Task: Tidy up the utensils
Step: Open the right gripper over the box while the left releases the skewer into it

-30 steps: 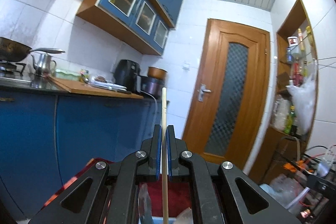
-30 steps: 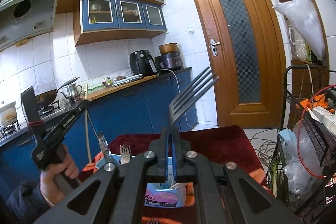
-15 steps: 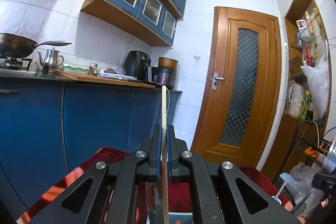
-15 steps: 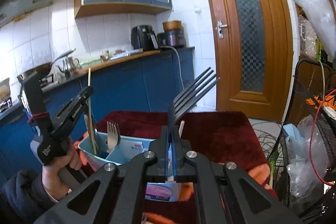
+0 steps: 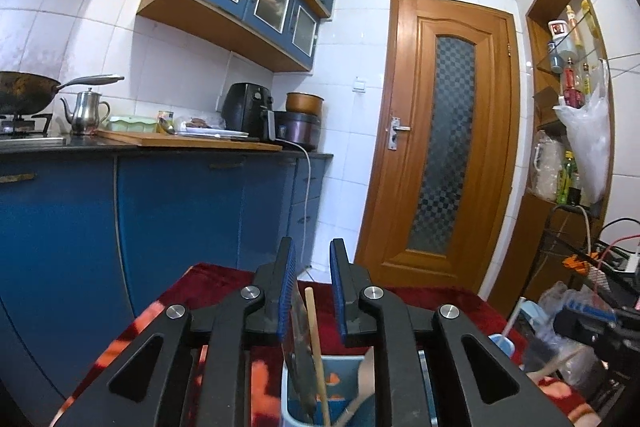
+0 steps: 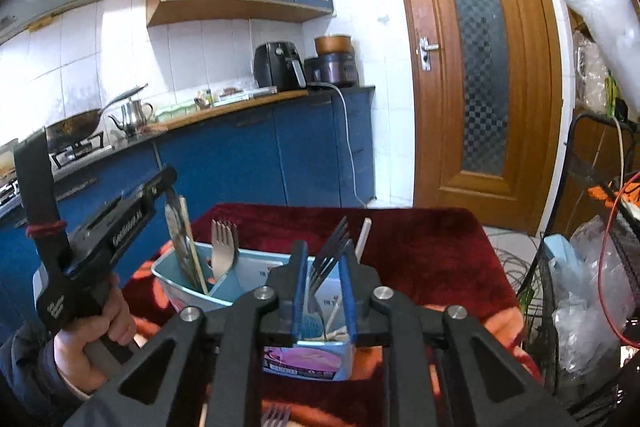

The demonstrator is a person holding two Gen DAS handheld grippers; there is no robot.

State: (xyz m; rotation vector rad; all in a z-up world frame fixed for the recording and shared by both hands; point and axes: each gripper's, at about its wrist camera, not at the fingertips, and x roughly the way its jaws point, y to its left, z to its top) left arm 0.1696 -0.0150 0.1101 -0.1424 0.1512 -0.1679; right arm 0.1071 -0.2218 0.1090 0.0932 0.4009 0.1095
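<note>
Both grippers' jaws have just been opening: the chopstick [image 5: 316, 339] and black fork [image 6: 327, 259], clamped a second ago, now stand loose between parted pads. Left gripper [image 5: 312, 291], right gripper [image 6: 323, 281]: each slightly open, gripping nothing. Both utensils stand in the light-blue organizer [image 6: 182, 291], lower centre, on the red cloth [image 6: 420, 247].

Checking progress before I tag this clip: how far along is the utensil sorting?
Done: a silver fork, chopstick and knife stand in the blue holder. In hand: both hand-held grippers, left and right, have just been opening; the black fork sits loose between the right's jaws. Left: a fork on the red cloth.
</note>
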